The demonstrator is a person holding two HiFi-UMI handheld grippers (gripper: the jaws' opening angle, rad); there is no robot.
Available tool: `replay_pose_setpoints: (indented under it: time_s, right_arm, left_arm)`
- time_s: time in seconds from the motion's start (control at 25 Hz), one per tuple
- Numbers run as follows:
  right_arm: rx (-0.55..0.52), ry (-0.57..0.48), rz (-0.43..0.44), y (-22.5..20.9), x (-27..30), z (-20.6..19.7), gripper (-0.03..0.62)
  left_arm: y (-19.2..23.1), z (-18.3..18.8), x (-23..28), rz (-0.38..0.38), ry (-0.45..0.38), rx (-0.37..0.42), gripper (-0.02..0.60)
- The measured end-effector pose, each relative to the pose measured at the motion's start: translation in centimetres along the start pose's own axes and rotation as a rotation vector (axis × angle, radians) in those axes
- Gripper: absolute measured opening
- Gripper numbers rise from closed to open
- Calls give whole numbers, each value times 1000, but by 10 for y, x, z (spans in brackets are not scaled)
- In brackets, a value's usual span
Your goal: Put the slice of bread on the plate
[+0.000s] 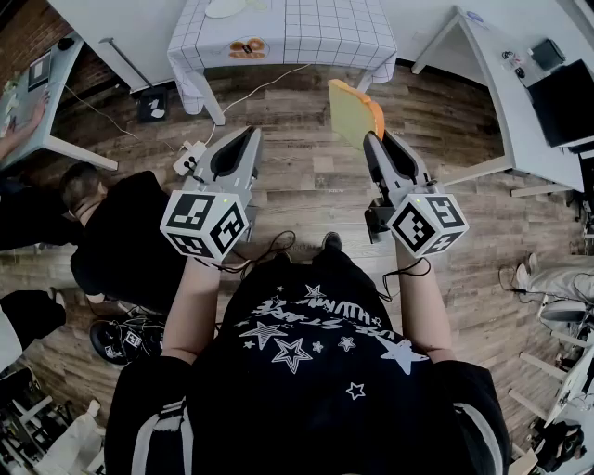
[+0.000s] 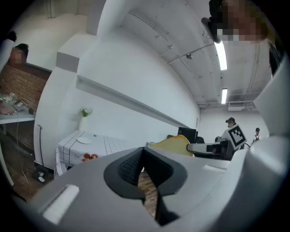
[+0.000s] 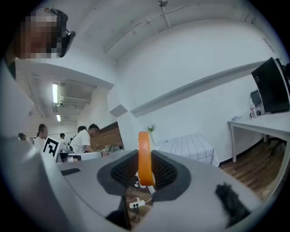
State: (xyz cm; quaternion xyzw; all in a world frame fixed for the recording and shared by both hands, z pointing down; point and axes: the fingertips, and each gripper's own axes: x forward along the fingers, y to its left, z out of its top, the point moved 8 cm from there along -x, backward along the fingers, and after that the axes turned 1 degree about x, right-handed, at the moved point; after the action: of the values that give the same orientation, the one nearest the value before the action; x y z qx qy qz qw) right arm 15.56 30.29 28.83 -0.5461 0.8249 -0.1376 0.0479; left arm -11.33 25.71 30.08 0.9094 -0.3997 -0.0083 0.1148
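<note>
Orange crust shows edge-on between the jaws of my right gripper [image 3: 144, 171], which are clamped on the slice of bread [image 3: 144, 156] and hold it upright. From my head, the bread's pale yellow face stands up past the tips of that gripper, over the wooden floor [image 1: 306, 186]. My left gripper [image 1: 249, 135] is level beside it, well apart. Its jaws are together at the tips with nothing between them, and only a sliver of floor shows below.

Ahead of both grippers stands a table [image 1: 306, 37] under a white checked cloth. The plate [image 1: 225, 7] lies on it towards its left side, well apart from the bread. A power strip [image 1: 188, 158] lies on the floor near the table leg. A white desk [image 1: 501, 83] runs along my right. A person in black [image 1: 116, 237] sits low at my left.
</note>
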Motion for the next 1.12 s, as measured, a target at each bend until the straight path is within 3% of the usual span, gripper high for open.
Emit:
replay_pose_setpoints:
  time_s: [0.52,0.72,1.12]
  right_arm:
    - [-31,-17,-18,16,0,2,94]
    - [-134,5,-32,37,6,1,94]
    - [-93,20,-53,37,12,0,95]
  left_arm:
    - [4,4,-13,0,-7,29,9]
    - [15,2,-21,1,3,24,8]
    - [24,6,-15,-16,5,37,9]
